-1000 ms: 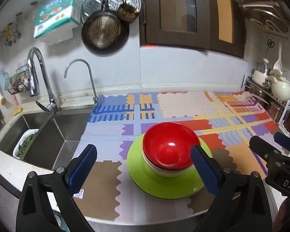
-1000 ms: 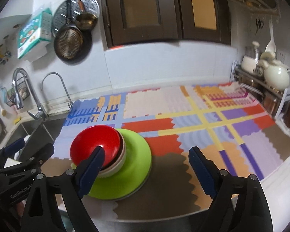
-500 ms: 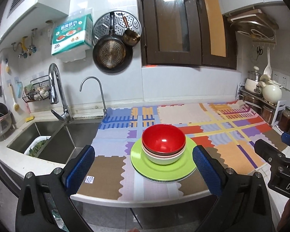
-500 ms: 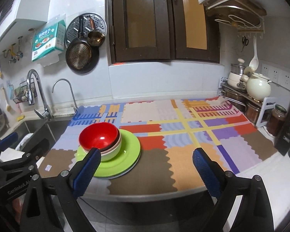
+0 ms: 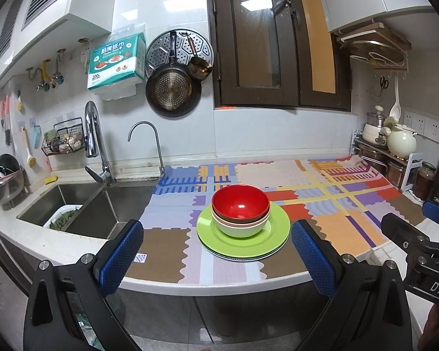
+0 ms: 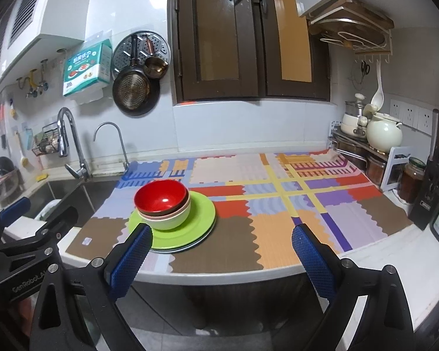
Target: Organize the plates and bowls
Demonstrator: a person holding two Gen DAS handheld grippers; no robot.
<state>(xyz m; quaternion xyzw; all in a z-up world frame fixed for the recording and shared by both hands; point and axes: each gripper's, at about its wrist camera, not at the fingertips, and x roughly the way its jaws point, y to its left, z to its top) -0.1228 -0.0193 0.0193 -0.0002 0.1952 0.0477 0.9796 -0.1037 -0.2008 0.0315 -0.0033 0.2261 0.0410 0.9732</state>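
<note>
Both empty, released grippers [image 5: 213, 251] [image 6: 221, 253] have backed farther from the stacked bowls [image 5: 240, 215].

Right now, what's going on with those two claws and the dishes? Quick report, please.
Left gripper open, empty. Right gripper open, empty. Red bowl tops nested bowls on green plates. Nothing in the way.
</note>
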